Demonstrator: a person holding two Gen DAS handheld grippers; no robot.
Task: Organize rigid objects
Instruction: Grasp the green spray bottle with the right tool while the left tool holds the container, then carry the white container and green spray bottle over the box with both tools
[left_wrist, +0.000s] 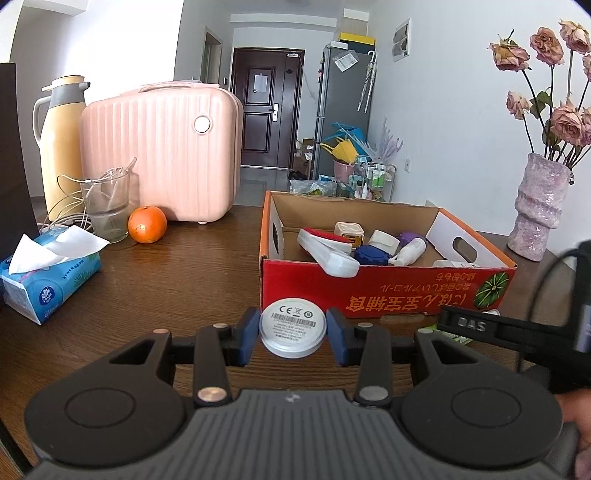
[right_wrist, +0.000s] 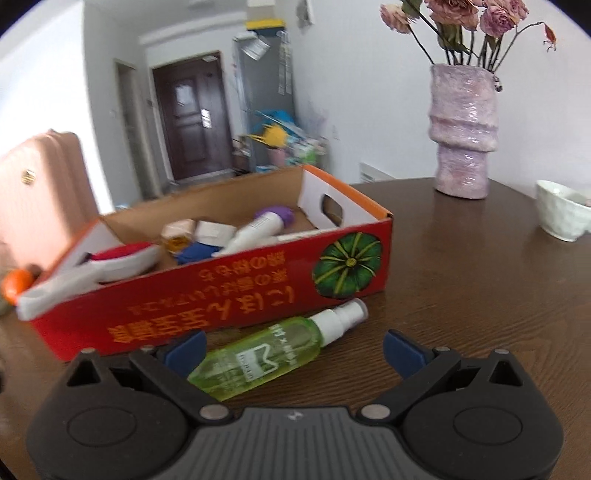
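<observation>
My left gripper (left_wrist: 292, 334) is shut on a round white puck (left_wrist: 292, 328) with a barcode label, held just in front of the red cardboard box (left_wrist: 384, 291). Inside the box lie several small items, among them a white and red handheld device (left_wrist: 325, 248), a blue lid and a white bottle. In the right wrist view my right gripper (right_wrist: 293, 349) stands open over a green spray bottle (right_wrist: 269, 354) lying on the table by the red box (right_wrist: 221, 306); the bottle sits between the blue pads, nearer the left one. The right gripper's black body (left_wrist: 509, 328) shows at the right of the left wrist view.
On the brown wooden table stand a pink suitcase (left_wrist: 162, 147), a cream thermos (left_wrist: 61, 140), a glass (left_wrist: 107, 203), an orange (left_wrist: 147, 224), a tissue pack (left_wrist: 48, 273) and a pink vase of dried roses (right_wrist: 463, 129). A white bowl (right_wrist: 563, 210) sits far right.
</observation>
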